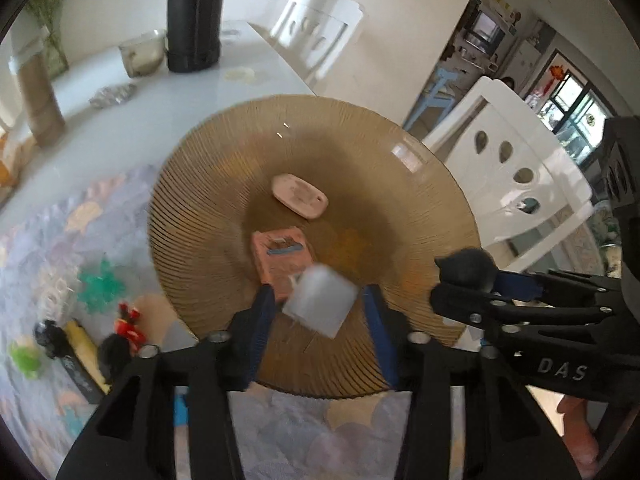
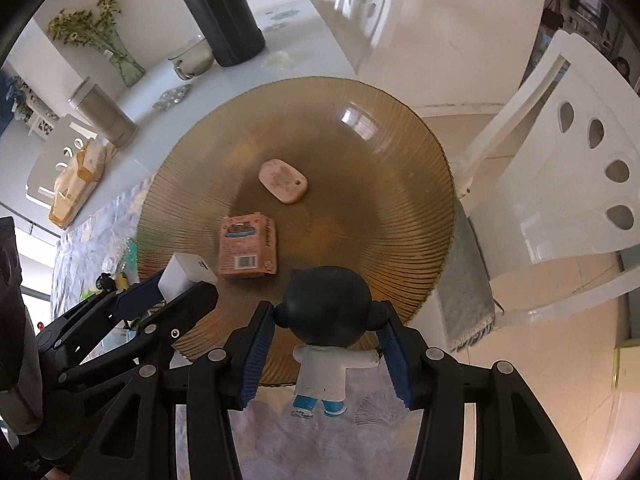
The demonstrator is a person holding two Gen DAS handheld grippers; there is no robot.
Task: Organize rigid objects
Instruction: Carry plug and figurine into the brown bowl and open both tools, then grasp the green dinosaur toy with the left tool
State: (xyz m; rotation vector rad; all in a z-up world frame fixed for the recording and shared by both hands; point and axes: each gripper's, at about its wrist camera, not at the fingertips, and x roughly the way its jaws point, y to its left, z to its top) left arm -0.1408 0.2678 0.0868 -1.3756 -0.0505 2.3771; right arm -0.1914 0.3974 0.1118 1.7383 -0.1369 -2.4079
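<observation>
A ribbed amber glass plate (image 1: pixel 400 184) (image 2: pixel 400 160) lies on the table. On it are a pink oval piece (image 1: pixel 300 196) (image 2: pixel 283 180) and a salmon-coloured box (image 1: pixel 280 256) (image 2: pixel 248 246). My left gripper (image 1: pixel 318 294) (image 2: pixel 186 284) hangs over the plate's near rim. A blurred white cube (image 1: pixel 320 304) (image 2: pixel 186 274) is between its fingers, with a gap at the right pad. My right gripper (image 2: pixel 325 308) (image 1: pixel 438 282) is shut on the black round head of a figurine (image 2: pixel 328 308) (image 1: pixel 468 268) in a white shirt and blue shoes, just above the plate's near edge.
Small toys (image 1: pixel 128 320), green pieces (image 1: pixel 100 284) and a yellow-black stick (image 1: pixel 80 356) lie on the patterned cloth (image 1: pixel 48 240) left of the plate. Behind stand a black flask (image 1: pixel 194 16), a metal canister (image 2: pixel 104 116), a glass jar (image 1: pixel 142 54) and a flower vase (image 2: pixel 120 56). White chairs (image 2: pixel 580 168) flank the table's right edge.
</observation>
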